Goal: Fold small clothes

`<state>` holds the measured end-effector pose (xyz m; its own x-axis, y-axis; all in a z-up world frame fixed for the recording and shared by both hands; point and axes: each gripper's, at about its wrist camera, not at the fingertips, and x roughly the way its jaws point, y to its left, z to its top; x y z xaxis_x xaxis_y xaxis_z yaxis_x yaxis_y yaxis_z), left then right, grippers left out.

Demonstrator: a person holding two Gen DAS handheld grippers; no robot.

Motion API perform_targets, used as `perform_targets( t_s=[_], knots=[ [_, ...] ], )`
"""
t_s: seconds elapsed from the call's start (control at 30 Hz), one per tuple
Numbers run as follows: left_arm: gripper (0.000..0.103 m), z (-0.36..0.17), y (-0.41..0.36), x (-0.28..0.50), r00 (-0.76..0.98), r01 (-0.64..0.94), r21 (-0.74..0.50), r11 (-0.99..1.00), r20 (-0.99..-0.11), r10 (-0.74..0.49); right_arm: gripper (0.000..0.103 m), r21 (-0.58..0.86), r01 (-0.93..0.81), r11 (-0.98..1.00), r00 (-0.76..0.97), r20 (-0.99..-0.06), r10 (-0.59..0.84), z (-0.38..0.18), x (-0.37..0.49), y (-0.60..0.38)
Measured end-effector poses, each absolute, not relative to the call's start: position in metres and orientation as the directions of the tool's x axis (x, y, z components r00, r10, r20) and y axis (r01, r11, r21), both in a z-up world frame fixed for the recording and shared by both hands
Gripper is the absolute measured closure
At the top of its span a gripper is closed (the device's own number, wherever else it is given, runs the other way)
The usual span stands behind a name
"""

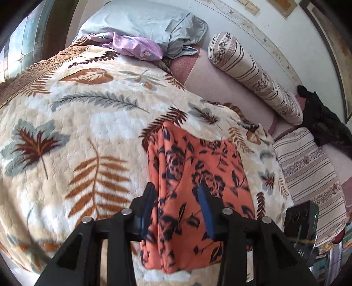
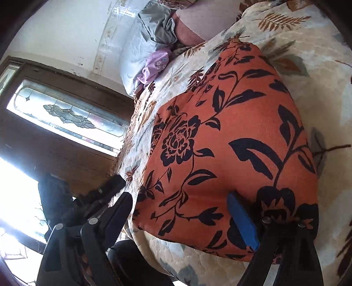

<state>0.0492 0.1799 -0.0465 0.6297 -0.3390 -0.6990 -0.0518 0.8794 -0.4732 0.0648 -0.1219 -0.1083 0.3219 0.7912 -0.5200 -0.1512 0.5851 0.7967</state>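
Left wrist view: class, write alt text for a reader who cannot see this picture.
The left gripper, jaws open, straddles an edge of a folded orange cloth with dark flowers lying on a leaf-patterned blanket. Behind lie a grey pillow, a lilac cloth and a striped bolster.

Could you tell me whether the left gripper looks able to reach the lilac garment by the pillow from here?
Probably yes: the left gripper is open over the orange floral cloth, and only open blanket lies before the lilac garment.

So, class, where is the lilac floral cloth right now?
In the left wrist view the lilac floral cloth lies upper centre, against the grey pillow, at the leaf-print blanket's far edge.
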Motion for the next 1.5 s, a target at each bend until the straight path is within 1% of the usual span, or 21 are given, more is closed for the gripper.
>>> perform_targets(
  t_s=[0.17,0.27,0.33,0.37,0.4,0.43,0.47,0.57,0.6,0.67,0.73,0.83,0.9,0.93,1.03,1.07,1.13,1.2,1.33,1.4,1.5],
  knots=[
    [0.061,-0.085,0.177,0.122,0.493,-0.083,-0.56,0.824,-0.742,-0.455,0.013,0.777,-0.173,0.605,0.339,-0.53,0.777,-0.108,0.058,-0.119],
    [0.064,-0.107,0.172,0.139,0.447,-0.128,-0.527,0.84,-0.787,-0.425,0.013,0.758,-0.202,0.621,0.341,-0.54,0.77,-0.107,0.054,-0.115],
    [0.064,-0.116,0.171,0.144,0.418,-0.141,-0.536,0.832,-0.794,-0.44,0.013,0.752,-0.217,0.622,0.339,-0.539,0.771,-0.107,0.052,-0.115],
    [0.075,-0.118,0.172,0.145,0.413,-0.148,-0.544,0.826,-0.793,-0.448,0.013,0.753,-0.223,0.62,0.338,-0.537,0.773,-0.108,0.051,-0.116],
    [0.083,-0.117,0.171,0.146,0.414,-0.133,-0.546,0.827,-0.789,-0.454,0.013,0.754,-0.225,0.617,0.336,-0.534,0.776,-0.108,0.052,-0.115],
    [0.089,-0.112,0.168,0.145,0.424,-0.108,-0.531,0.84,-0.789,-0.444,0.013,0.756,-0.225,0.615,0.334,-0.533,0.777,-0.109,0.053,-0.116],
    [0.091,-0.105,0.165,0.144,0.446,-0.088,-0.5,0.862,-0.793,-0.415,0.013,0.758,-0.224,0.613,0.333,-0.531,0.779,-0.109,0.053,-0.116],
    [0.092,-0.078,0.159,0.125,0.575,-0.052,-0.399,0.916,-0.762,-0.299,0.013,0.759,-0.231,0.609,0.325,-0.529,0.784,-0.107,0.055,-0.116],
    [0.092,-0.083,0.158,0.123,0.571,-0.059,-0.38,0.923,-0.771,-0.281,0.013,0.758,-0.235,0.609,0.322,-0.53,0.785,-0.107,0.055,-0.117],
    [0.091,-0.114,0.156,0.131,0.493,-0.087,-0.332,0.939,-0.834,-0.249,0.013,0.76,-0.228,0.608,0.308,-0.536,0.786,-0.105,0.054,-0.12],
    [0.09,-0.123,0.164,0.131,0.491,-0.092,-0.361,0.928,-0.827,-0.274,0.013,0.784,-0.204,0.586,0.295,-0.521,0.801,-0.098,0.058,-0.127],
    [0.09,-0.119,0.168,0.129,0.493,-0.093,-0.375,0.922,-0.822,-0.284,0.013,0.81,-0.228,0.541,0.371,-0.442,0.817,-0.068,0.07,-0.155],
    [0.09,-0.121,0.168,0.127,0.498,-0.091,-0.374,0.923,-0.82,-0.283,0.008,0.822,-0.183,0.539,0.45,-0.417,0.79,-0.059,0.09,-0.182],
    [0.09,-0.122,0.167,0.126,0.501,-0.093,-0.38,0.92,-0.817,-0.287,0.007,0.824,-0.148,0.546,0.47,-0.428,0.772,-0.062,0.104,-0.193],
    [0.09,-0.123,0.169,0.125,0.5,-0.094,-0.392,0.915,-0.813,-0.297,0.007,0.82,0.002,0.573,0.429,-0.518,0.74,-0.101,0.148,-0.211],
    [0.09,-0.124,0.169,0.125,0.502,-0.09,-0.392,0.916,-0.812,-0.298,0.007,0.829,0.058,0.556,0.394,-0.531,0.75,-0.118,0.158,-0.213],
    [0.089,-0.126,0.173,0.127,0.5,-0.095,-0.41,0.907,-0.807,-0.313,0.007,0.86,0.138,0.491,0.344,-0.507,0.791,-0.143,0.166,-0.211],
    [0.089,-0.126,0.179,0.127,0.5,-0.114,-0.455,0.883,-0.794,-0.345,0.007,0.865,0.12,0.488,0.326,-0.499,0.803,-0.148,0.16,-0.201],
    [0.089,-0.125,0.179,0.123,0.499,-0.111,-0.441,0.89,-0.8,-0.334,0.007,0.819,0.036,0.573,0.307,-0.555,0.773,-0.14,0.141,-0.18],
    [0.089,-0.125,0.185,0.122,0.493,-0.143,-0.475,0.868,-0.795,-0.354,0.007,0.784,0.0,0.621,0.287,-0.595,0.751,-0.138,0.131,-0.17],
    [0.086,-0.113,0.186,0.113,0.508,-0.173,-0.428,0.887,-0.81,-0.292,0.007,0.736,-0.056,0.674,0.281,-0.637,0.718,-0.134,0.113,-0.159]
  ],
)
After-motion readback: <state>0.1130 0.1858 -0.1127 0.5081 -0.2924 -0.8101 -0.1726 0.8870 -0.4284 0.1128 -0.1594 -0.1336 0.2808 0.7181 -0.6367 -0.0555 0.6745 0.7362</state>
